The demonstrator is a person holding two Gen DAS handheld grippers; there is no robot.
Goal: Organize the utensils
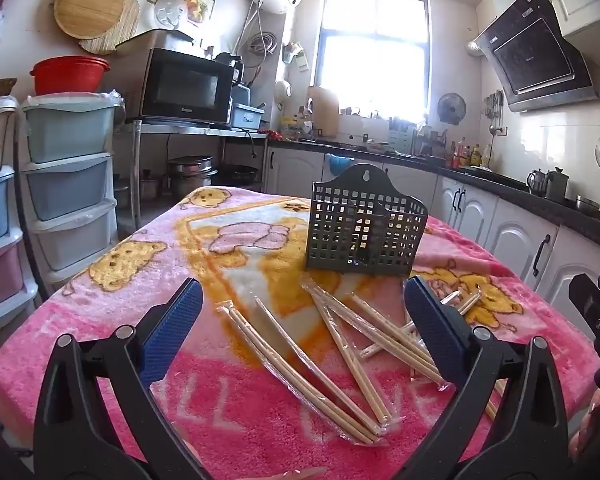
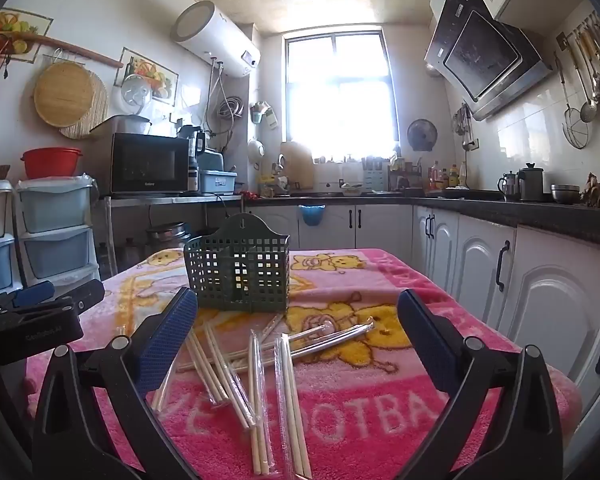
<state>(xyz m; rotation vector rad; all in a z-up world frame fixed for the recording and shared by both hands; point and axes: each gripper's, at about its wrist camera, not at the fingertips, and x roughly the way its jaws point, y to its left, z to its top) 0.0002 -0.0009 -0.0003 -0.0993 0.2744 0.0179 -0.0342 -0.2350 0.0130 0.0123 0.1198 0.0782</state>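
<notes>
Left wrist view: left gripper (image 1: 302, 312) spread wide, holding nothing, above wrapped chopsticks (image 1: 340, 344) scattered just in front of the upright mesh holder (image 1: 366, 232) on the blanket-covered tabletop (image 1: 100, 320). Right gripper (image 2: 296, 328) likewise spread and unloaded.

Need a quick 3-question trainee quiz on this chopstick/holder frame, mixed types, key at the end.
1. True or false: the dark grid holder already has wrapped chopsticks standing in it.
2. Multiple choice: the left gripper and right gripper are: A) both open and holding nothing; B) both shut on chopsticks; C) one shut on the holder.
3. Fill in: the chopsticks lie loose on the pink ____ in front of the holder.

Key
1. False: no chopsticks show through the holder's grid walls; all the pairs in view lie on the cloth.
2. A
3. blanket
</notes>
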